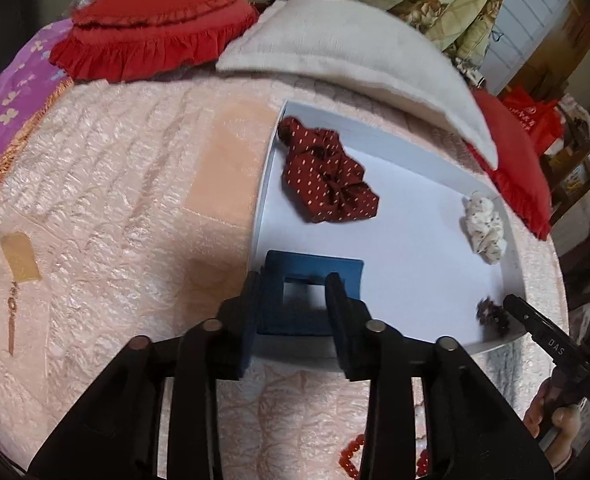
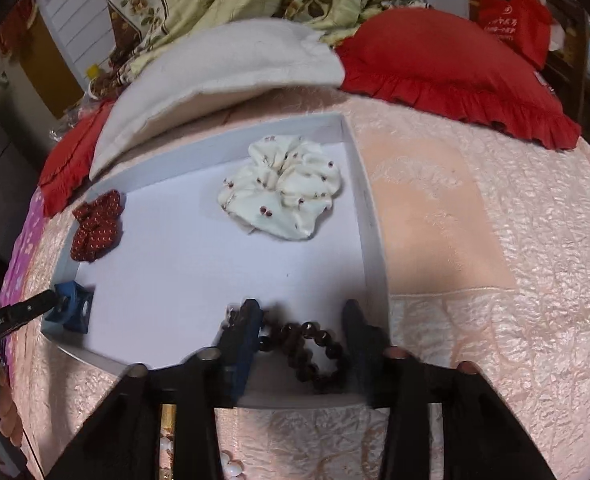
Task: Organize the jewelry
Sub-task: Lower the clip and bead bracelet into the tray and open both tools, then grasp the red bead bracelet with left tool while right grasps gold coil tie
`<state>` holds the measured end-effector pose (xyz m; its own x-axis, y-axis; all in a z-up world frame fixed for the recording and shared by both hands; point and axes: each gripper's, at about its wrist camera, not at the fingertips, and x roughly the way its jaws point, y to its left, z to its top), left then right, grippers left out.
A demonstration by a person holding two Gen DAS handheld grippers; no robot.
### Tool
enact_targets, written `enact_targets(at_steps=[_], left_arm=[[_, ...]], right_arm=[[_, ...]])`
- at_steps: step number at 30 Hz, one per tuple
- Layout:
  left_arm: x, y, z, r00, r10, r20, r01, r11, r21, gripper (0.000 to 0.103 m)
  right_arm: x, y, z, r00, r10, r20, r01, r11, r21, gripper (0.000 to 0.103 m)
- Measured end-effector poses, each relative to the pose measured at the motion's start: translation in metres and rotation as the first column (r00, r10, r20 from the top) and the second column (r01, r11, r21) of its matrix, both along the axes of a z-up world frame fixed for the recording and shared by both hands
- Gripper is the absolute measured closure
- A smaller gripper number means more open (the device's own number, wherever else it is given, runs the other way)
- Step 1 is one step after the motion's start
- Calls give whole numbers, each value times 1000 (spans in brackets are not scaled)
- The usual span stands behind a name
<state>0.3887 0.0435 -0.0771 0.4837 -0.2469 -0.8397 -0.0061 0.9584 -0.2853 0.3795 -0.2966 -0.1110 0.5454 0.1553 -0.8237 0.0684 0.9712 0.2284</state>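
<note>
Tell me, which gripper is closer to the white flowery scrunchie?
Right. The right gripper sits at the tray's near edge, straddling the dark bead bracelet, directly below the white scrunchie. The left gripper is at the opposite near corner, around the blue hair clip.

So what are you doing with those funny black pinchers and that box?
A person is sorting hair things and jewelry into a shallow white box on a pink bedspread. The left gripper straddles a blue square hair claw at the box's near left corner. The right gripper stands open around a dark brown bead bracelet. A maroon dotted scrunchie and a cream floral scrunchie already lie inside.
</note>
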Motion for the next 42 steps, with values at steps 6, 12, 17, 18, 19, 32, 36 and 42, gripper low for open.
enact_targets(at_steps=[6,12,17,18,19,32,36,42], left_arm=[[-30,8,38,997,9,71,-8,1000,-17,69],[-101,13,59,983,0,186,-14,997,76,51],[-129,3,19,992,-50,118,47,998,32,51],[-129,-2,9,994,-66,91,64,998,30,51],[-128,-7,1,995,-74,74,72,997,32,51],[-110,-53,-36,979,-195,65,184,971,150,88],[-110,-47,-35,987,-144,75,118,952,282,95],[-112,-11,-28,994,-85,74,69,980,189,95]], right_arm=[[-30,0,34,997,10,78,-7,999,-42,60],[-84,10,44,991,71,110,-65,996,-53,60],[-120,27,21,989,131,74,-132,991,-3,60],[-123,32,16,987,145,66,-145,989,-1,60],[-127,39,11,986,159,57,-159,987,-6,60],[-111,68,-12,984,177,23,-177,984,0,60],[-107,67,-16,990,139,10,-138,989,-42,60],[-113,45,-9,1000,1,21,3,980,-199,60]])
